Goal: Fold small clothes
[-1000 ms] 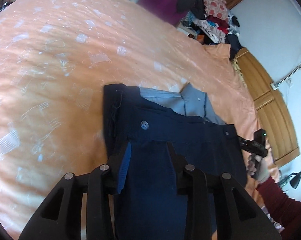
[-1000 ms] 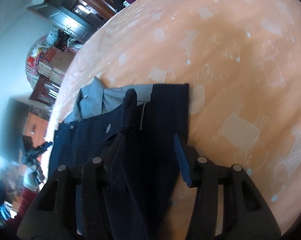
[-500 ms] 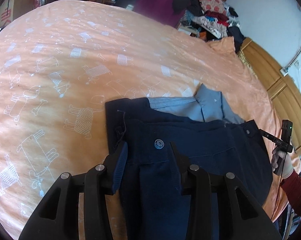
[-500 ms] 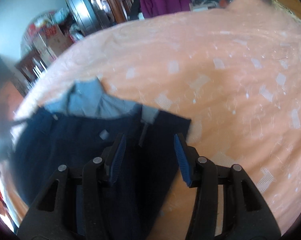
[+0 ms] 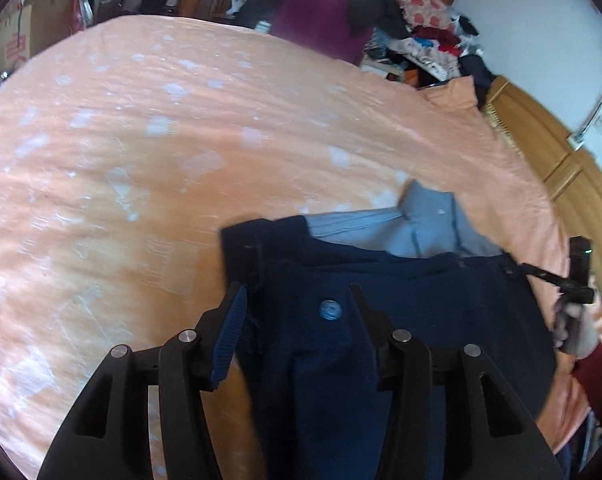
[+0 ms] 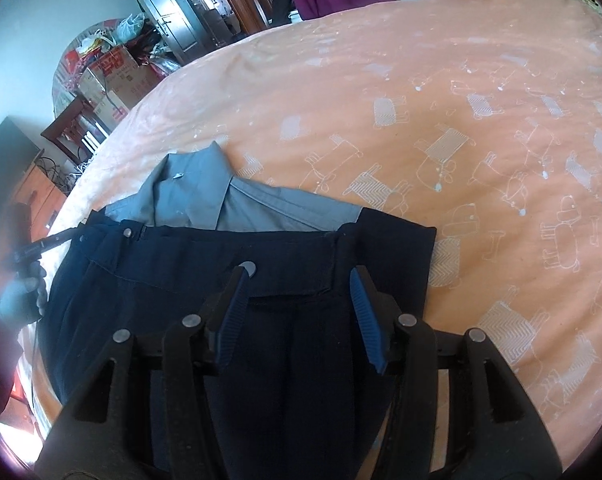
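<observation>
Now both claws stand open above the navy trousers (image 6: 261,248), where a second ago the right claw (image 6: 299,316) had a raised fold of that cloth between its fingers. The fold is released; you may treat this fold step as placed.

The left claw (image 5: 297,328) has also drawn back, and its jaws grip nothing. The trousers lie flat on the bed (image 6: 481,100), near its edge, partly covering a grey-blue shirt (image 6: 205,196).

The navy cloth is heavy and matte, with a metal button (image 5: 330,309) at the waistband. The shirt is thinner, with a pointed collar. The orange bedsheet carries pale animal outlines.
</observation>
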The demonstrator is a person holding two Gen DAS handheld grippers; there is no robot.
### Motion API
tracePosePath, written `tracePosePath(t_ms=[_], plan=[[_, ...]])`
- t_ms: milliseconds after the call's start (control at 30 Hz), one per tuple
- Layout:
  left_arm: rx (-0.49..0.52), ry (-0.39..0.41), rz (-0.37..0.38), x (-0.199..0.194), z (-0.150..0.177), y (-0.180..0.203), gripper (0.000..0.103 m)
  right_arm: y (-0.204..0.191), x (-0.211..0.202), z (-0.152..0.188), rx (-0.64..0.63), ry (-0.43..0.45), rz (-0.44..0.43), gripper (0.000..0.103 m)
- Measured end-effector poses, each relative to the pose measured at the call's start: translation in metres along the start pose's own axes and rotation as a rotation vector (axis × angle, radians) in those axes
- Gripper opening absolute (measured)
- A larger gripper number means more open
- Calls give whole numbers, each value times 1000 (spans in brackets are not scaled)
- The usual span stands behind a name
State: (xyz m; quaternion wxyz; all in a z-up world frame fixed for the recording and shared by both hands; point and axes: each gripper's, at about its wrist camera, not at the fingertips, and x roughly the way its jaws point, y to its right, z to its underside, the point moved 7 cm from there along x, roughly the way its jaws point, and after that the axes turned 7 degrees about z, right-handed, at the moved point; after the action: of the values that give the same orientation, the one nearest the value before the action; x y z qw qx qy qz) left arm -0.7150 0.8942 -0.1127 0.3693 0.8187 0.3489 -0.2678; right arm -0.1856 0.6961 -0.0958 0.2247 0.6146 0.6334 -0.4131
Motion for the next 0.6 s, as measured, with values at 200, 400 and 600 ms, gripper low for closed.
tracePosePath(t_ms=[200,400,600], plan=[[25,-45,-34,13,7,-3,44,3,4,6,-1,-14,7,54],[23,2,6,5,0,2,15,4,3,7,8,-9,0,54],[44,67,-100,1,-2,-4,25,4,8,14,12,-27,0,54]])
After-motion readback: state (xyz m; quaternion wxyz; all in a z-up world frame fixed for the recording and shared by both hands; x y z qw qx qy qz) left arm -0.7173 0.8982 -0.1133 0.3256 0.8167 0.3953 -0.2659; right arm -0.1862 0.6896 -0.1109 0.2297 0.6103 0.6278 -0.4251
